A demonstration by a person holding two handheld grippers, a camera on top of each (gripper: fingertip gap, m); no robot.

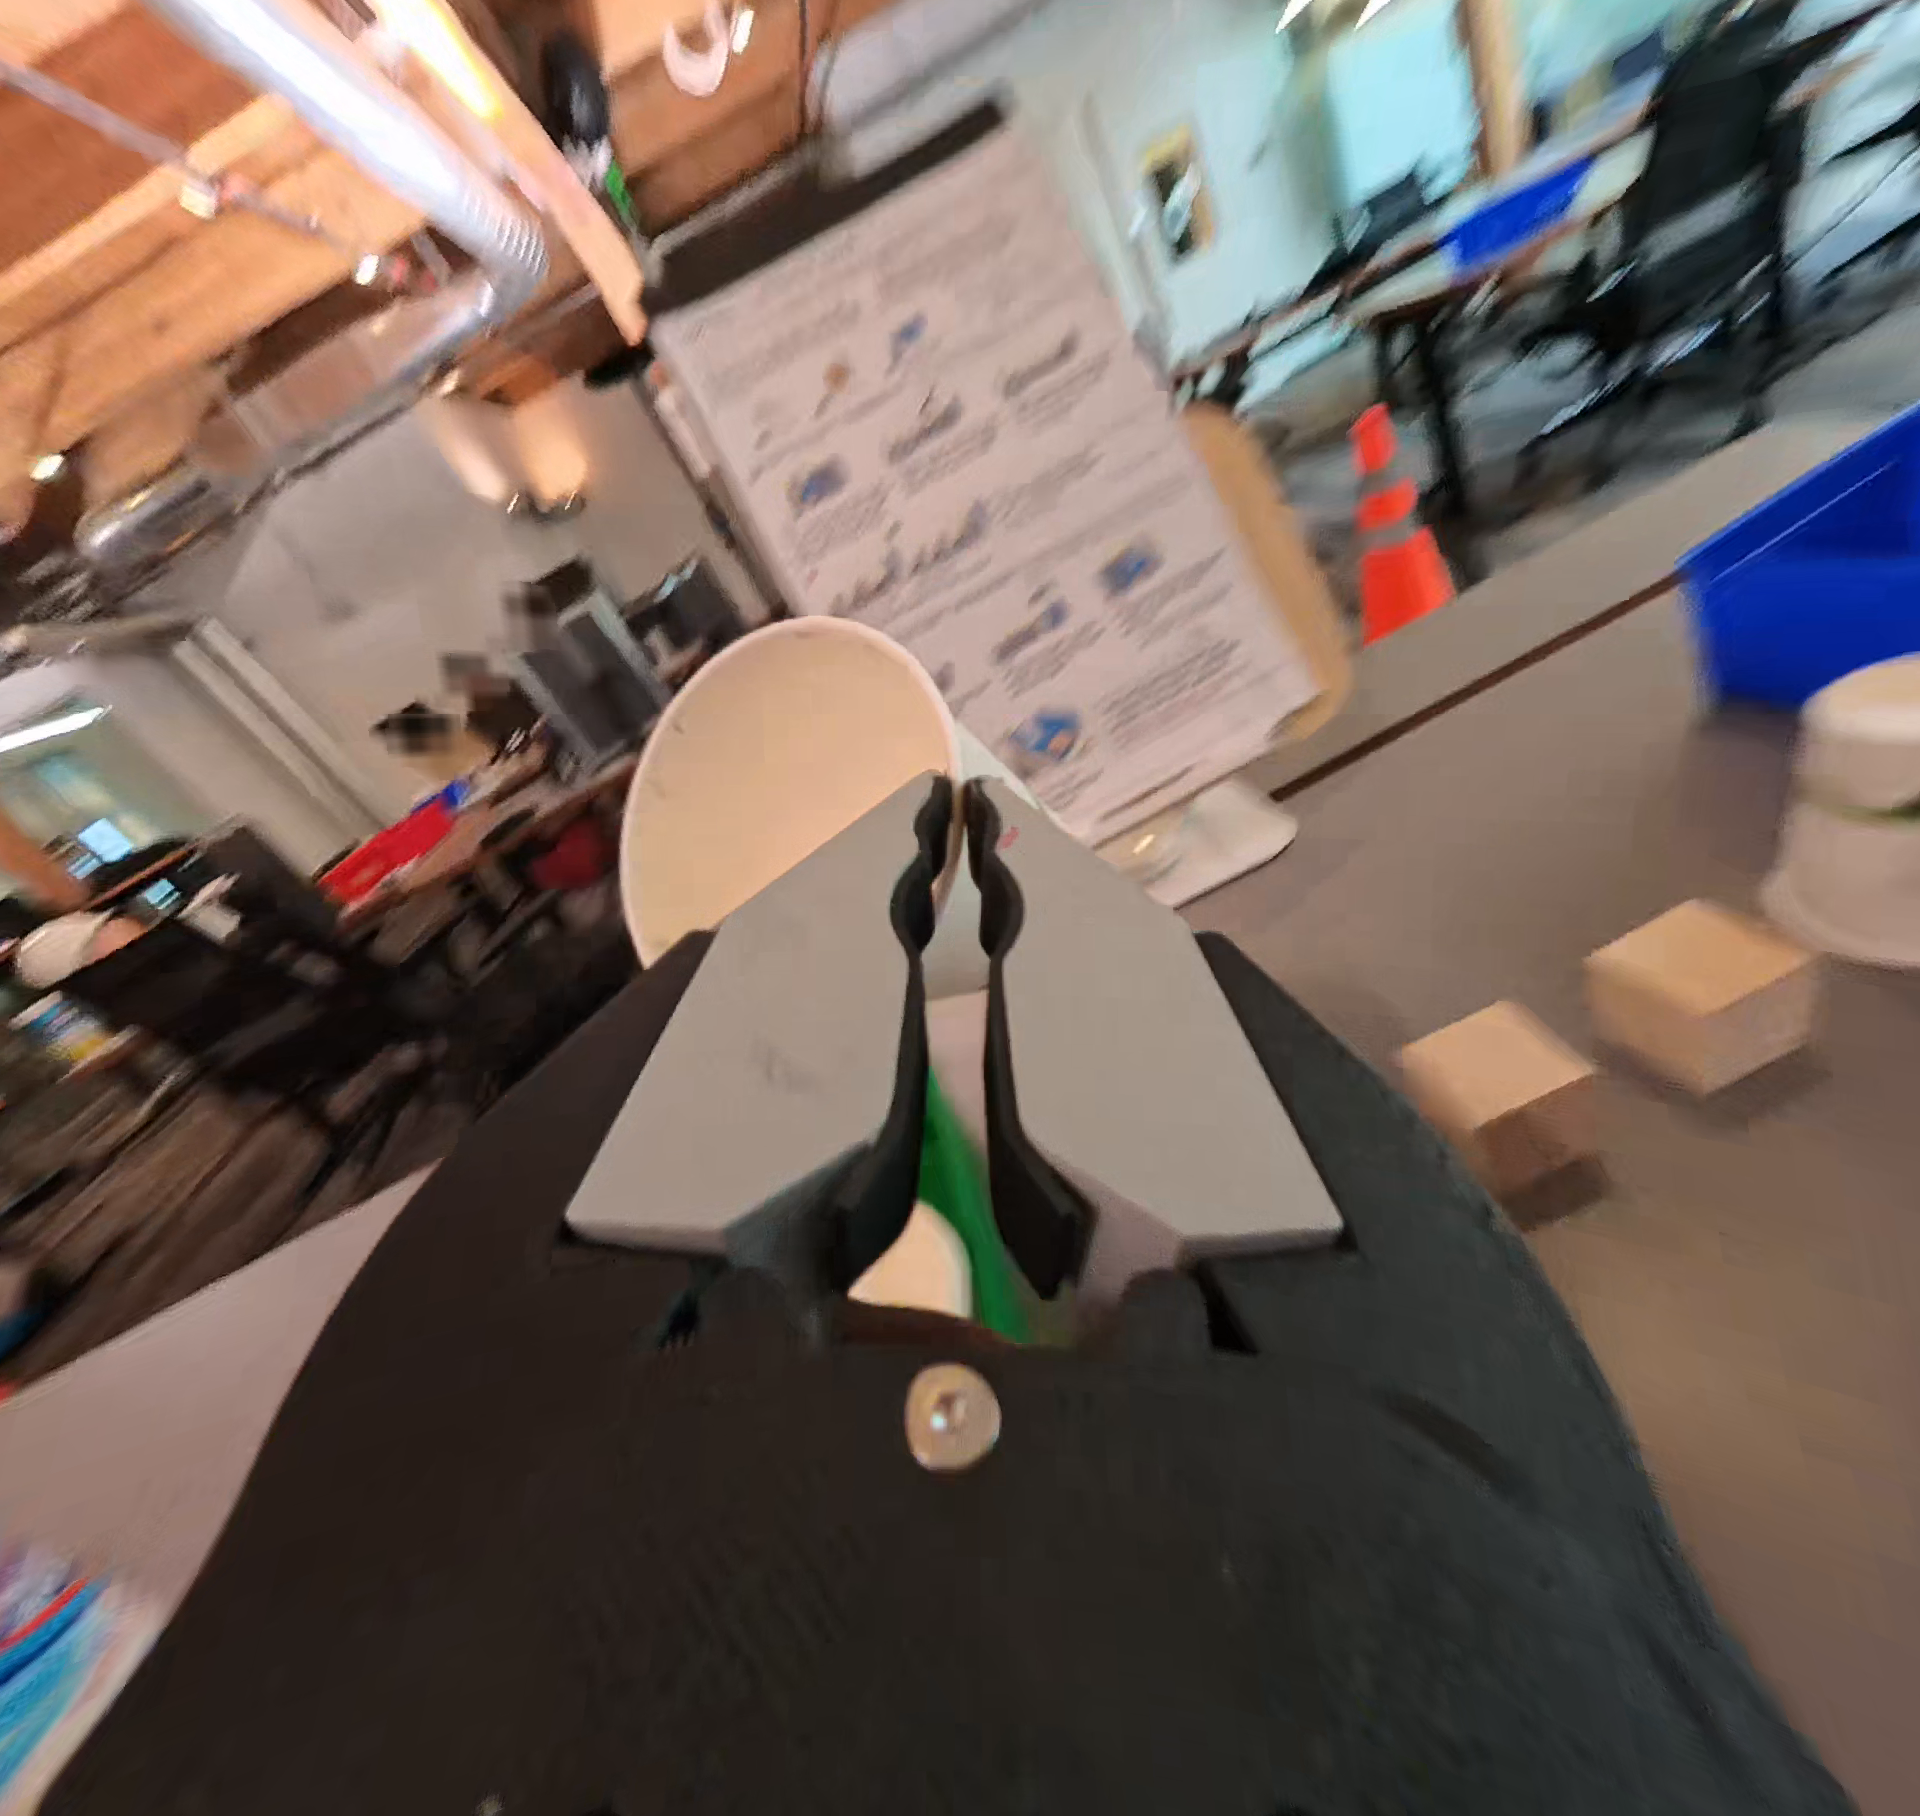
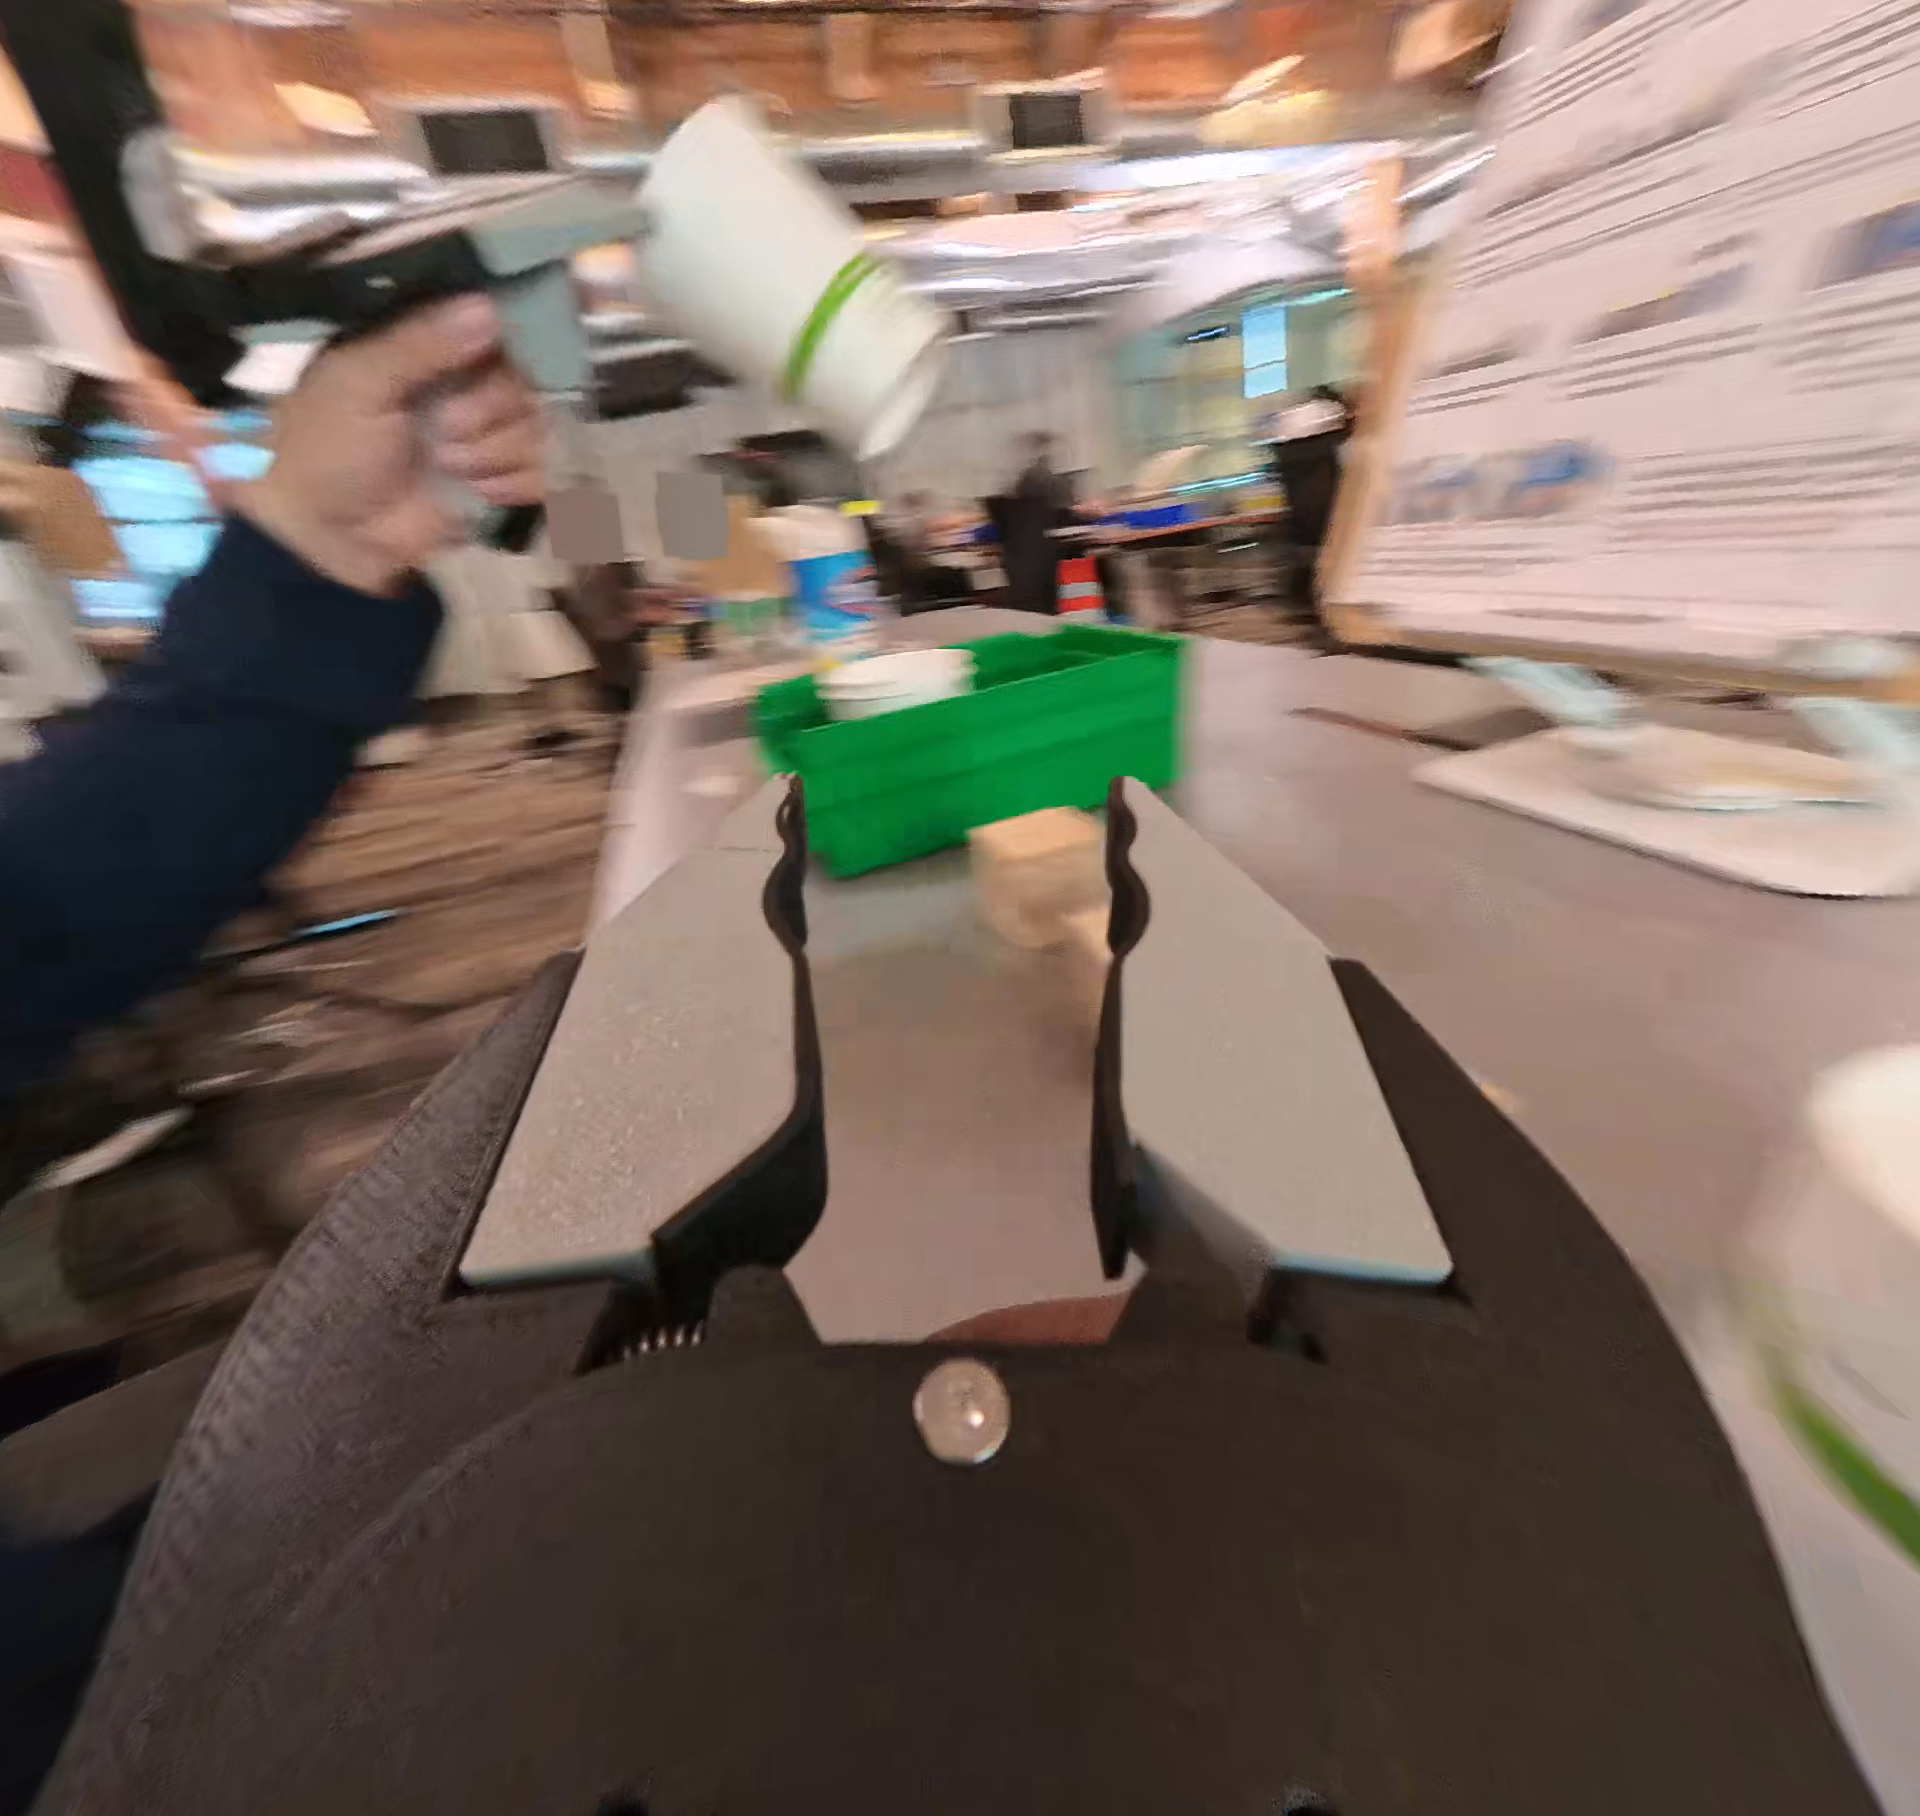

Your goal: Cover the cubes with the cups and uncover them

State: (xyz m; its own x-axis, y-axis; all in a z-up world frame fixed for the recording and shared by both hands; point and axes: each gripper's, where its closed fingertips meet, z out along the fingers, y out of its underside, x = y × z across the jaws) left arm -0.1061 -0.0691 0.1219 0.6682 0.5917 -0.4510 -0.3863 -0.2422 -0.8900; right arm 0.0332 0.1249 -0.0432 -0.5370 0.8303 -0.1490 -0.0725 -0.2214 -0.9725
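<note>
1. Left wrist view: the rim wall of a white paper cup (image 1: 769,790) is pinched by the left gripper (image 1: 957,798) and held in the air. The cup is judged light and easily crushed. Two wooden cubes (image 1: 1496,1106) lie uncovered on the grey table (image 1: 1558,810), with free room around them.

2. Right wrist view: the right gripper (image 2: 954,836) is spread and nothing is held; one cube (image 2: 1039,883) lies just ahead, beside a green bin (image 2: 987,758). The same cup (image 2: 790,275) is seen high at the left.

On the bench (image 1: 1558,831), the left wrist view shows 2 wooden cubes (image 1: 1496,1091) and 1 blue bin (image 1: 1808,613). Paper cups: 1 held up in the air (image 2: 790,280), and a stack (image 1: 1860,810) of perhaps 2, though blur makes that uncertain. The right wrist view adds 1 green bin (image 2: 997,758) holding nested white cups (image 2: 899,680), count unclear. 2 grippers, each with 2 fingers (image 2: 1127,893).
</note>
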